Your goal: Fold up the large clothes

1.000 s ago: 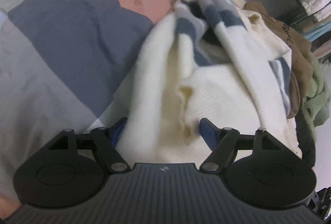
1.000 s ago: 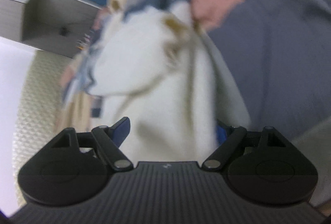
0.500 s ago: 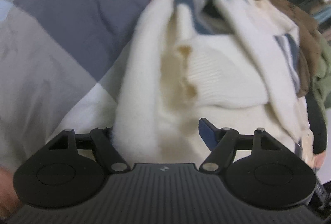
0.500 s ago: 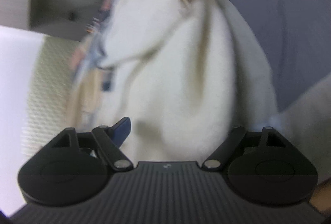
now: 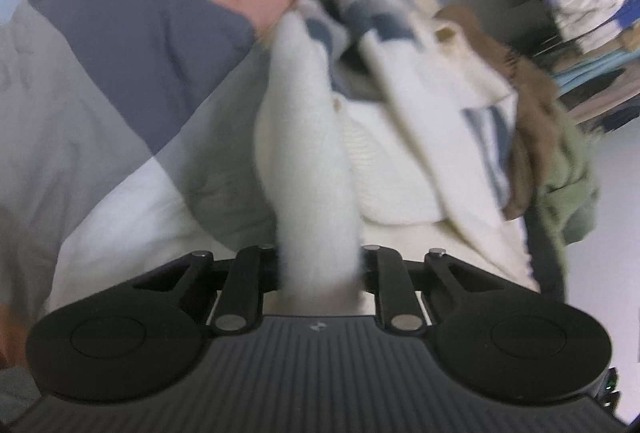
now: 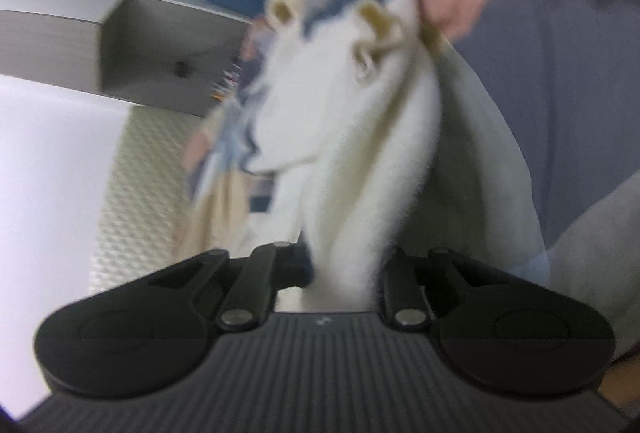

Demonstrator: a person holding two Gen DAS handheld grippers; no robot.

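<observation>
The step in hand looks like the opening pick-up: the left gripper (image 5: 318, 265) and the right gripper (image 6: 346, 269) are each closing on a bunched ridge of the cream sweater (image 5: 384, 169), with the knit pinched between the jaws. The sweater lies crumpled along the edge of the bed (image 5: 120, 45), beside a heap of other clothes (image 5: 560, 153). Next, both hands probably need to lift it and spread it flat on the quilt before any fold.
</observation>
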